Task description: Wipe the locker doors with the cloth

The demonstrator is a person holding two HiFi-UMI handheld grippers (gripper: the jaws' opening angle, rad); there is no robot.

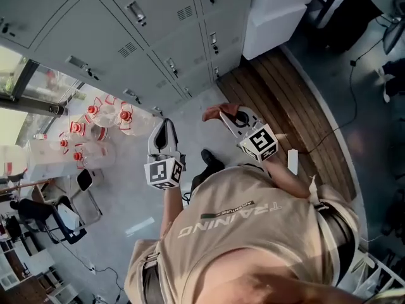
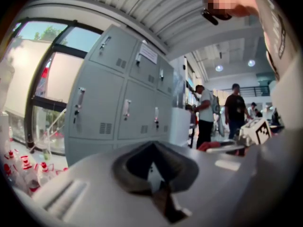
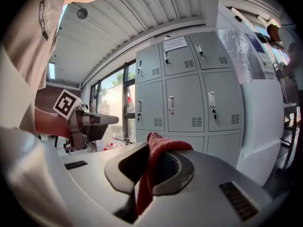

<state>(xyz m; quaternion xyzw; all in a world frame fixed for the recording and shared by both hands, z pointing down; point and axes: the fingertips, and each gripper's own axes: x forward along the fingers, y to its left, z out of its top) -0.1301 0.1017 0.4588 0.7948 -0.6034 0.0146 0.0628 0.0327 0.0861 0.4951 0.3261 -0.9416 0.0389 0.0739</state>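
Note:
The grey locker bank [image 1: 158, 37] fills the top of the head view, and its doors [image 3: 189, 98] stand a short way ahead in the right gripper view. My right gripper [image 1: 224, 114] is shut on a red knitted cloth [image 1: 214, 111], held in the air apart from the lockers. In its own view the cloth [image 3: 165, 143] bunches over the closed jaw tips of the right gripper [image 3: 152, 146]. My left gripper [image 1: 166, 123] is level beside it, shut, with nothing in its jaws [image 2: 154, 145]. It also faces the lockers [image 2: 123, 103].
Several red-capped plastic bottles [image 1: 95, 125] stand on the floor by the window at left. A white cabinet [image 1: 278, 11] adjoins the lockers on the right, with a wooden floor strip [image 1: 297, 113] below it. A chair [image 1: 63, 220] is at lower left. Two people [image 2: 235, 108] stand far off.

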